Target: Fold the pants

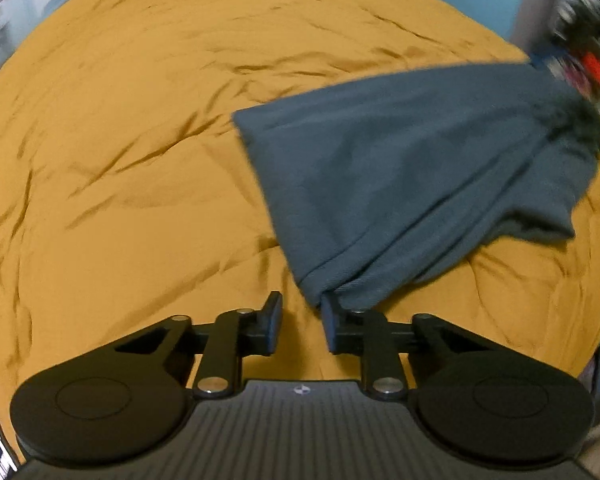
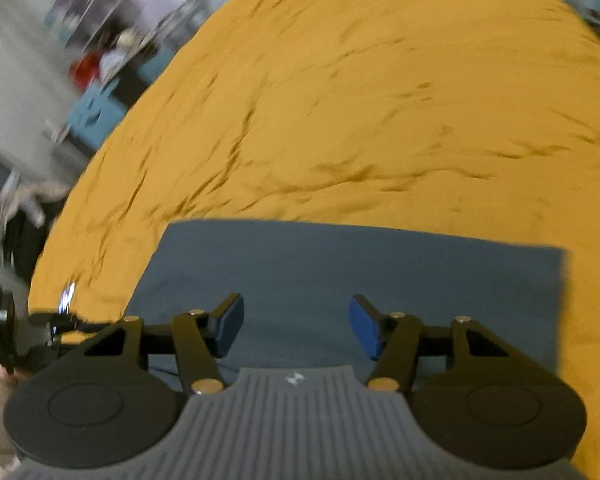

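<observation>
Blue-grey pants [image 1: 412, 168] lie folded on a mustard-yellow bed cover [image 1: 140, 140], stretching from the middle to the right in the left wrist view. My left gripper [image 1: 300, 320] is open; a corner of the pants drapes over its right fingertip [image 1: 332, 320], and the left fingertip is apart from the cloth. In the right wrist view the pants [image 2: 340, 272] lie flat as a rectangle under my right gripper [image 2: 296, 324], which is open and hovers over them holding nothing.
The yellow cover [image 2: 380, 100] is wrinkled and fills most of both views. Beyond the bed's edge are blurred furniture and clutter [image 2: 100, 60] at the left and the other gripper [image 2: 4, 328] at the far left.
</observation>
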